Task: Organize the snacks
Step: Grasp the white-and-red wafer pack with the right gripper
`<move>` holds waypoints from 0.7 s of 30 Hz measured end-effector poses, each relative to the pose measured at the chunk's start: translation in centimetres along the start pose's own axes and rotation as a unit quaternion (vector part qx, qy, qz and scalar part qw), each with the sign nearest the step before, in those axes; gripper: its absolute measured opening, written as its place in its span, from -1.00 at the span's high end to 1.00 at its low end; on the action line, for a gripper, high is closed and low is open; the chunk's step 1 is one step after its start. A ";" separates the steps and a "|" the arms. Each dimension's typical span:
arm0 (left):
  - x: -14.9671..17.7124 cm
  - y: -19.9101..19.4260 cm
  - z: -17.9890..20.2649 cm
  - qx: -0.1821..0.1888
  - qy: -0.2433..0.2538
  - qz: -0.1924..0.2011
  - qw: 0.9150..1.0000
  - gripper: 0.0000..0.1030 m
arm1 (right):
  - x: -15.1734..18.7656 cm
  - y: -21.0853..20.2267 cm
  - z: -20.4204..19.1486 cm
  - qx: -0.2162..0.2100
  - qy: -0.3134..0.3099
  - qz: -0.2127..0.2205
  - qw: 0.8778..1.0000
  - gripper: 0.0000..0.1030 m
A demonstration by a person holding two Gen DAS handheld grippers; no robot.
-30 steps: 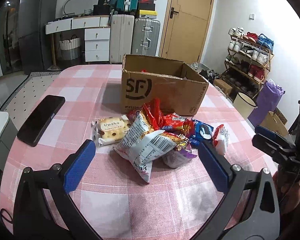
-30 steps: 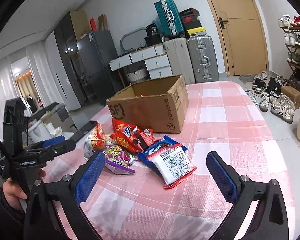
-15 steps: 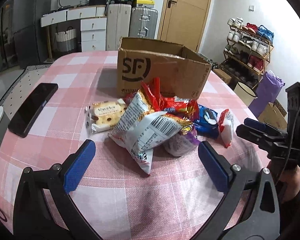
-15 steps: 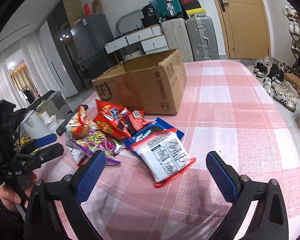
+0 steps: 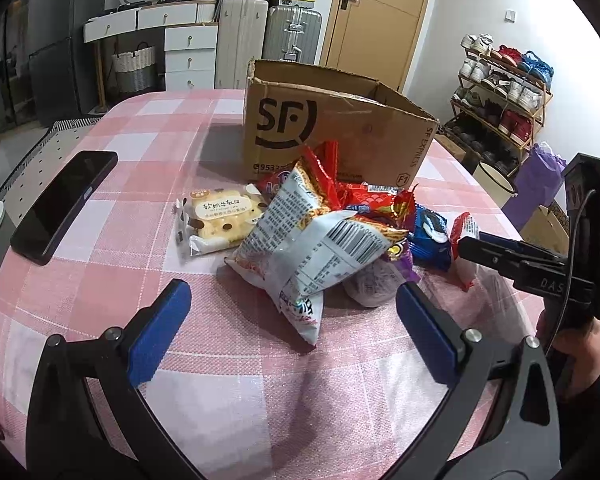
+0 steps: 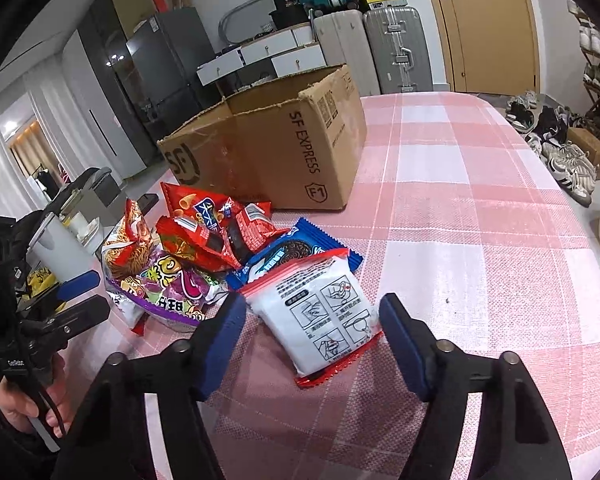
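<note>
Basically just starting: right gripper (image 6: 312, 334) jaws closing around the white packet (image 6: 324, 316), pads not yet pressing. Left gripper (image 5: 292, 320) wide open, empty, snack pile (image 5: 324, 232) just ahead. Beyond, cardboard box (image 5: 340, 128); no snack seen inside, everything left.

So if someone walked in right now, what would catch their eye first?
Probably the bright heap of snack packets in the middle of the pink checked table, just in front of the open cardboard box. Next, the right gripper, its jaws closing around the white red-edged packet at the heap's near edge, not yet pressing it.
</note>
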State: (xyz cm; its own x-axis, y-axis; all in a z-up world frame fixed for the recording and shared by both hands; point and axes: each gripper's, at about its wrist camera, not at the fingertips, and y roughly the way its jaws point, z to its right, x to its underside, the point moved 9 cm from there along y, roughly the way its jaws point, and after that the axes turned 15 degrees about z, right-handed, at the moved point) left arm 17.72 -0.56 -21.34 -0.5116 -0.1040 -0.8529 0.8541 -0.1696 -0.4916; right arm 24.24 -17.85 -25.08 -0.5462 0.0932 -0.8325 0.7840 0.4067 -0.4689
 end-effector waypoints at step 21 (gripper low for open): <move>-0.7 -1.8 -0.7 -0.013 -0.016 -0.004 1.000 -0.98 | -2.5 -4.4 -3.8 -0.047 -0.024 0.045 0.998 0.14</move>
State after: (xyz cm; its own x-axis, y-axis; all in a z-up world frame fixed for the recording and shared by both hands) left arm 16.64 0.50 -19.96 -0.5211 -0.1348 -0.8428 0.8518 -0.1446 -0.5035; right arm 21.05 -16.43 -19.78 -0.4582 0.0907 -0.8842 0.7970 0.4824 -0.3635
